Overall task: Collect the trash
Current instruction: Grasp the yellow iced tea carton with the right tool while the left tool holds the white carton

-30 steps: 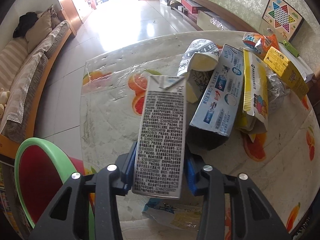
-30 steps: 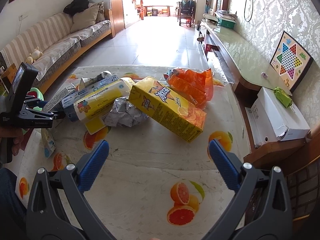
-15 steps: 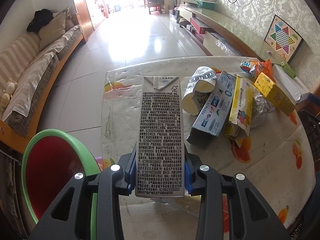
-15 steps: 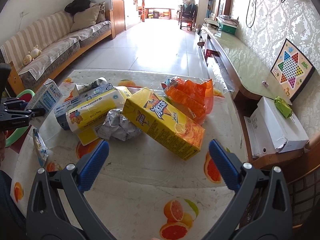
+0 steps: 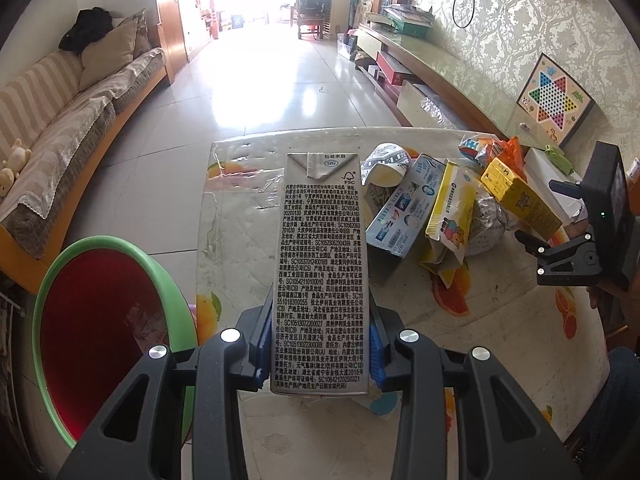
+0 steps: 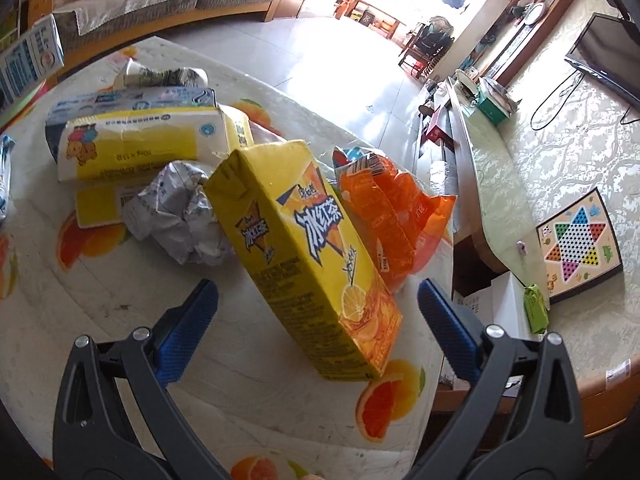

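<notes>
Left gripper [image 5: 320, 354]: clamped on the lower end of a grey milk carton [image 5: 320, 268]; blue pads press both long sides, and the printed face is turned toward the camera.
Milk carton: held off the table [image 5: 232, 240], its top pointing to the far side; in the right wrist view the same carton [image 6: 28, 60] shows at the far left edge.
Bin [image 5: 100, 336]: green rim, red inside, on the floor just left of the table and left of the held carton.
Right gripper [image 6: 318, 304]: fingers spread wide, gripping nothing; the near end of a yellow tea carton [image 6: 308, 256] lies between the two blue pads without touching them.
Tea carton: lying on the table, tilted, its far end resting against the pile.
Pile, right wrist view: crumpled silver wrapper [image 6: 180, 216] left of the tea carton; orange bag [image 6: 396, 220] on its right; yellow-and-white box [image 6: 148, 144] and blue toothpaste box [image 6: 132, 100] farther left; paper cup [image 6: 160, 76] at the far side.
Table covering: clear plastic over a cloth printed with orange slices.
Background: sofa [image 5: 60, 120] at the left; game board [image 5: 554, 100] against the right wall.
</notes>
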